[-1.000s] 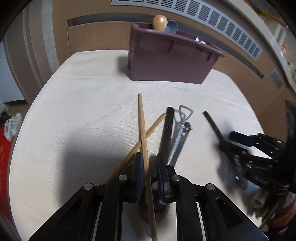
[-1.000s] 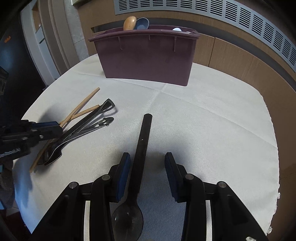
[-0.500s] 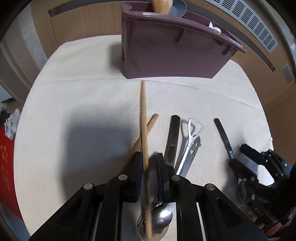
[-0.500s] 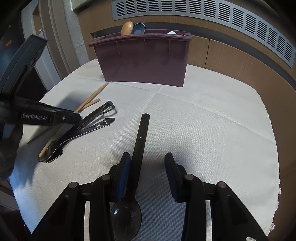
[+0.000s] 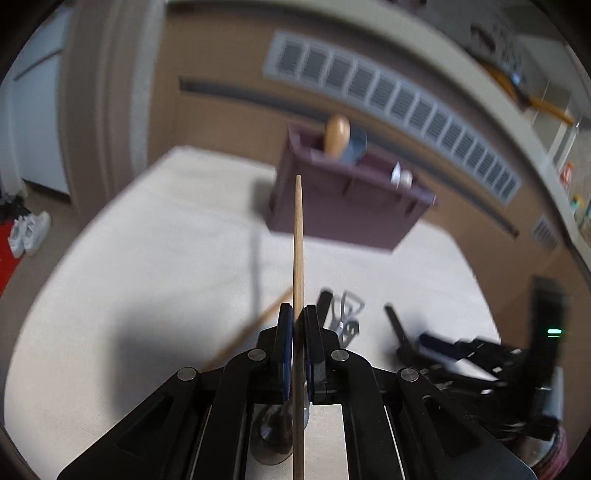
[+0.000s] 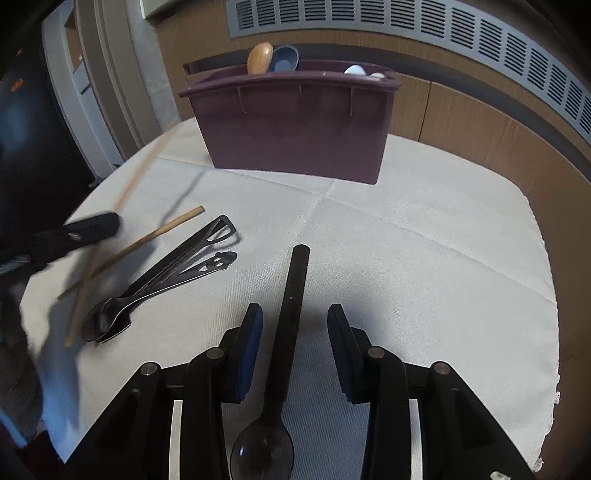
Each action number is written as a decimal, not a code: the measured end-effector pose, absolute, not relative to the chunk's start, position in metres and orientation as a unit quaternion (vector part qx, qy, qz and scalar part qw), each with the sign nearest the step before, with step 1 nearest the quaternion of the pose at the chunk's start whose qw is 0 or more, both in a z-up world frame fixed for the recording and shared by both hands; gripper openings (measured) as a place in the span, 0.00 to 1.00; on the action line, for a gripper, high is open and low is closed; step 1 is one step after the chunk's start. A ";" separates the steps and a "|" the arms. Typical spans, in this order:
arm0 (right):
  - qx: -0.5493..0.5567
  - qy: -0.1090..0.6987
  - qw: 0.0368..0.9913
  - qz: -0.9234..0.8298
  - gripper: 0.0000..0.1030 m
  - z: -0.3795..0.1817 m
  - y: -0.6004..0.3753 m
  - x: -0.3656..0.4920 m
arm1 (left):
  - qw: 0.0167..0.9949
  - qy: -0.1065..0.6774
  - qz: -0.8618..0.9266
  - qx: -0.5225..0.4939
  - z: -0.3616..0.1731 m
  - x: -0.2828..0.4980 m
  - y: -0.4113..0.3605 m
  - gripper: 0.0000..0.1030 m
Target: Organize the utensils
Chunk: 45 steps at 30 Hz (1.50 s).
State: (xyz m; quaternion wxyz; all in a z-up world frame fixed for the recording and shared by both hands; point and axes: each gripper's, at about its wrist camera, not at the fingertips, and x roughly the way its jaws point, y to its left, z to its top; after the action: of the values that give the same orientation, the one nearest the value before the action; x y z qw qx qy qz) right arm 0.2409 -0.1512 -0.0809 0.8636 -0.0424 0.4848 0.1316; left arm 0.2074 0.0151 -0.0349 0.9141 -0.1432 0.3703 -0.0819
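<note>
My left gripper [image 5: 298, 314] is shut on a wooden chopstick [image 5: 297, 240] and holds it lifted above the table, tip pointing toward the maroon utensil bin [image 5: 343, 206]. A second chopstick [image 6: 147, 236] lies on the white cloth beside several metal spoons [image 6: 159, 284]. My right gripper [image 6: 295, 321] is open, low over the cloth, with a black spoon [image 6: 291, 314] lying between its fingers [image 6: 251, 332]. The bin [image 6: 295, 125] holds a wooden spoon [image 6: 259, 57] and other utensils.
The table with its white cloth [image 6: 424, 240] ends at a rounded edge to the right. A wooden wall with a grey vent grille [image 6: 406, 22] stands behind the bin. White shoes [image 5: 29, 232] lie on the floor at left.
My left gripper has lifted the chopstick off the table and tilted upward, away from the bin. My right gripper has stayed open around the black spoon.
</note>
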 end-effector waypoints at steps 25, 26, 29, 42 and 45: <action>0.038 0.257 0.956 0.137 0.11 0.055 -0.190 0.216 | 0.945 0.216 -0.177 -0.168 0.075 0.199 0.008 0.05; 0.032 0.219 0.966 0.135 0.11 0.079 -0.190 0.218 | 0.954 0.177 -0.182 -0.159 0.098 0.202 0.005 0.05; 0.037 0.122 0.983 0.129 0.11 0.132 -0.192 0.228 | 0.968 0.095 -0.181 -0.146 0.131 0.214 -0.004 0.06; 0.051 0.127 0.981 0.138 0.11 0.102 -0.202 0.345 | 0.982 0.067 -0.091 -0.152 0.073 0.333 -0.018 0.05; 0.055 0.150 0.977 0.140 0.11 0.082 -0.200 0.371 | 0.983 0.071 -0.085 -0.145 0.059 0.343 -0.021 0.05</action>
State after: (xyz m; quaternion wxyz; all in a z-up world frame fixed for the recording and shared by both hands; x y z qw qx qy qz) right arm 0.3706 -0.1998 0.0820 0.9771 0.0555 0.1503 0.1403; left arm 0.3431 -0.0209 0.0587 0.9833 -0.1447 0.0705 -0.0849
